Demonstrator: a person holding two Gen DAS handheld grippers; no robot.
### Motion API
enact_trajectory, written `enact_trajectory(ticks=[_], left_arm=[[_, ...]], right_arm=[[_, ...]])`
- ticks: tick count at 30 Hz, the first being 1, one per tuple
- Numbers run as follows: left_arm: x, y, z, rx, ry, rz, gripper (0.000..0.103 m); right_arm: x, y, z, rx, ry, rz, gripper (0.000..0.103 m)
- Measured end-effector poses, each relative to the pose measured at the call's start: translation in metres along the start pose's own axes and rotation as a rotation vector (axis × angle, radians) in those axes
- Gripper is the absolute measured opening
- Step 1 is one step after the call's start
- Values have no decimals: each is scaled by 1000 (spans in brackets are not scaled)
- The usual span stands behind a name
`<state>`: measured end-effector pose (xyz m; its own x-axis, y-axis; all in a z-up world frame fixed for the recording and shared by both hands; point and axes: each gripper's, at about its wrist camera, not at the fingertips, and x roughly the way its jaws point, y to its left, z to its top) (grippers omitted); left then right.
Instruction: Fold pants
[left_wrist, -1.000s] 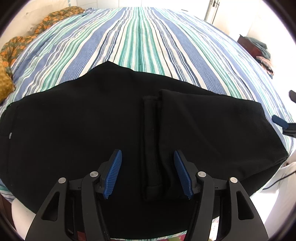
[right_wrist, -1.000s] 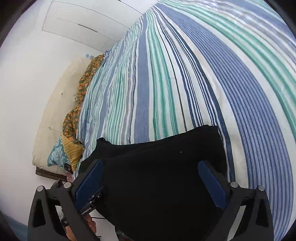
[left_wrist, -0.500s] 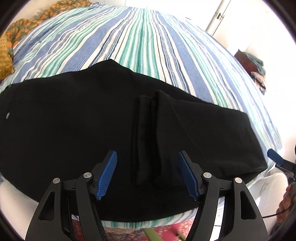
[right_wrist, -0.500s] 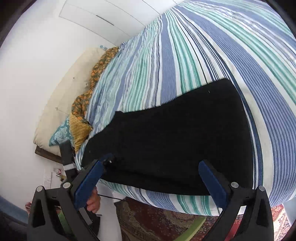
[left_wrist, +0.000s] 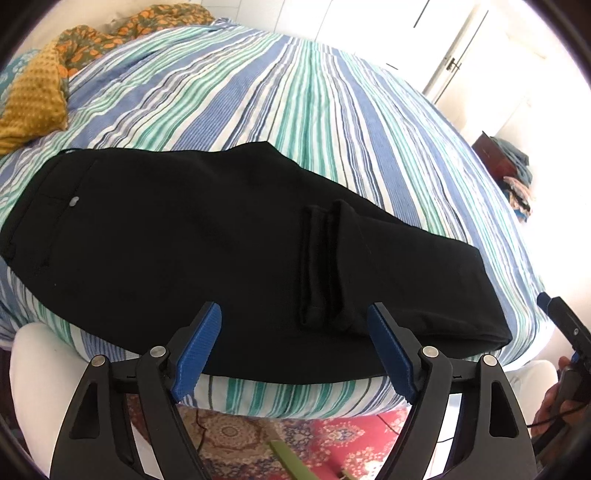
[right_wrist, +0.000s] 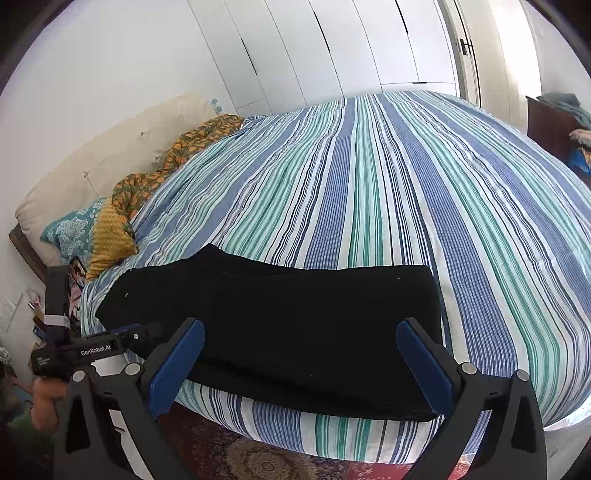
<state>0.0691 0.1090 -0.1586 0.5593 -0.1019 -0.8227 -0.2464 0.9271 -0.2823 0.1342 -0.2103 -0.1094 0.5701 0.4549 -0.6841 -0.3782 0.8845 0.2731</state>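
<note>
Black pants lie flat along the near edge of a striped bed, waist at the left. The leg ends are folded back on top, with their hems lying across the middle. My left gripper is open and empty, held off the bed's edge in front of the hems. In the right wrist view the pants lie across the near edge. My right gripper is open and empty, just short of the folded end. Neither gripper touches the pants.
Pillows and a patterned blanket lie at the head of the bed on the left. A patterned rug covers the floor below the bed's edge. White wardrobe doors stand behind the bed. A dark cabinet with clothes stands at the far right.
Both grippers have pulled back and up from the pants, off the bed's edge. The pants lie as before, with more of the bed and room now in view.
</note>
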Motion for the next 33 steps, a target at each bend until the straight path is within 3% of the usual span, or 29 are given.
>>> enact_trajectory(ticks=[8,33], left_arm=[[0,10,-3,-30,5,20,83],[-4,51,4,-142,-4,79,84]], right_arm=[[4,6,-4,-29,6,-29,103],[15,12,-13,-28,64,1,103]])
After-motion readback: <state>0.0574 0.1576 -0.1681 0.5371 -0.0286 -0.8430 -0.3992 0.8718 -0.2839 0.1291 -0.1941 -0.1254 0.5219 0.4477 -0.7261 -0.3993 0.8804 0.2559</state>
